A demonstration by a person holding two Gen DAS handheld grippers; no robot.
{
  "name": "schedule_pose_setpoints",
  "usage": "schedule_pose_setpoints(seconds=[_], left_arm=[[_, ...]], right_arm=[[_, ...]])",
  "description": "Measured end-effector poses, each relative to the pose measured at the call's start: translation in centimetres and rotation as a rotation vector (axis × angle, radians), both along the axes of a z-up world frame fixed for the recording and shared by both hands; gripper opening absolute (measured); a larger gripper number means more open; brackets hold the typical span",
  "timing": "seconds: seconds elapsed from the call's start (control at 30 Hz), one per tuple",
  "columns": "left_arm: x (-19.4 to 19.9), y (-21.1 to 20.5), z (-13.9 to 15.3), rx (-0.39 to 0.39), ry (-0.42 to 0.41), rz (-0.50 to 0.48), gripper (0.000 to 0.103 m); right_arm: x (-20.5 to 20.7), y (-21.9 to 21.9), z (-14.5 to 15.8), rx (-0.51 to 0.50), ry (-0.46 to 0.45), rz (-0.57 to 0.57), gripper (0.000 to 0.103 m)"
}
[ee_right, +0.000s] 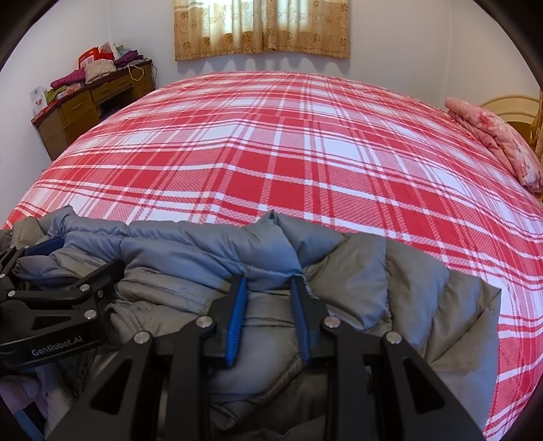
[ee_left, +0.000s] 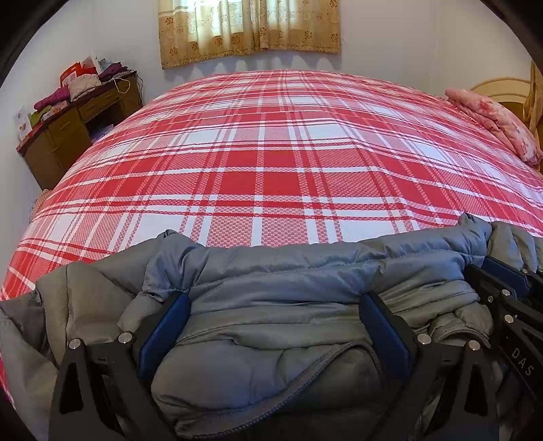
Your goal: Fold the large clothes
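Grey quilted puffer jacket (ee_left: 271, 325), bunched at the near edge of the plaid bed (ee_left: 271, 163). Likely soft, light, slippery, springy. Left tool (ee_left: 275, 325) straddles a thick fold, wide; right tool (ee_right: 268, 305) narrow, pinching a hem ridge. Best grip: stitched seams.

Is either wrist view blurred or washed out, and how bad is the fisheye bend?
Left wrist: sharp, evenly lit; the plaid bedspread bulges into a dome, corners vignetted black. Right wrist: equally sharp, same bulge; only the backlit curtain glows pale, with soft shadows beneath it.
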State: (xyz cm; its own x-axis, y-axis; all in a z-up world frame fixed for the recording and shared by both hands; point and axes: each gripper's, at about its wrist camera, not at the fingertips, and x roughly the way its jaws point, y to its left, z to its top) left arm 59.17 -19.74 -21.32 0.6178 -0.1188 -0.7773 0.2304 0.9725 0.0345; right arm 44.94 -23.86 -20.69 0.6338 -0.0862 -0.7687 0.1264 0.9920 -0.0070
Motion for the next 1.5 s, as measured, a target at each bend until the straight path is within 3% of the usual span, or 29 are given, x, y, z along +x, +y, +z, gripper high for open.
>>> schedule_pose_setpoints(seconds=[0.27,0.3,0.33,0.4,0.53,0.63,0.8,1.03,1.3,1.5], left_arm=[[0.4,-0.1,0.3,0.004,0.02,-0.011,0.102],[0.5,0.0,0.7,0.0,0.031,-0.021,0.102],[0.2,0.4,1.7,0.011,0.016,-0.018,0.102],[-1.2,1.5,4.3,0.008,-0.044,-0.009,0.102],[-5.5,5.0,8.5,-0.066,-0.103,-0.031,0.102],[-11.5,8.6,9.7,-0.06,-0.114,-0.039,0.102],[-21.5,13.7,7.0,0.005,-0.066,-0.028,0.102],[-33.7,19.1,3.4,0.021,-0.019,0.04,0.102],[-39.8,22.1,1.1,-0.07,0.042,0.08,0.102],[-42.4,22.1,-0.2,-0.114,0.083,0.017,0.098]], right_arm=[[0.3,0.4,0.5,-0.029,0.019,0.015,0.03],[0.1,0.2,0.9,-0.037,0.024,0.025,0.034],[-0.4,0.0,1.6,-0.062,0.021,0.018,0.052],[-2.4,-0.6,3.5,-0.055,-0.04,0.026,0.077],[-6.9,-2.4,5.6,0.004,-0.055,0.022,0.078],[-12.6,-3.2,5.7,0.077,-0.028,0.042,0.078],[-21.9,-2.9,4.2,0.055,0.015,0.042,0.079],[-33.6,-4.7,3.1,0.118,0.017,-0.085,0.085],[-42.2,-2.5,1.5,0.12,0.044,-0.089,0.087],[-46.1,-1.2,0.7,0.116,0.043,-0.081,0.085]])
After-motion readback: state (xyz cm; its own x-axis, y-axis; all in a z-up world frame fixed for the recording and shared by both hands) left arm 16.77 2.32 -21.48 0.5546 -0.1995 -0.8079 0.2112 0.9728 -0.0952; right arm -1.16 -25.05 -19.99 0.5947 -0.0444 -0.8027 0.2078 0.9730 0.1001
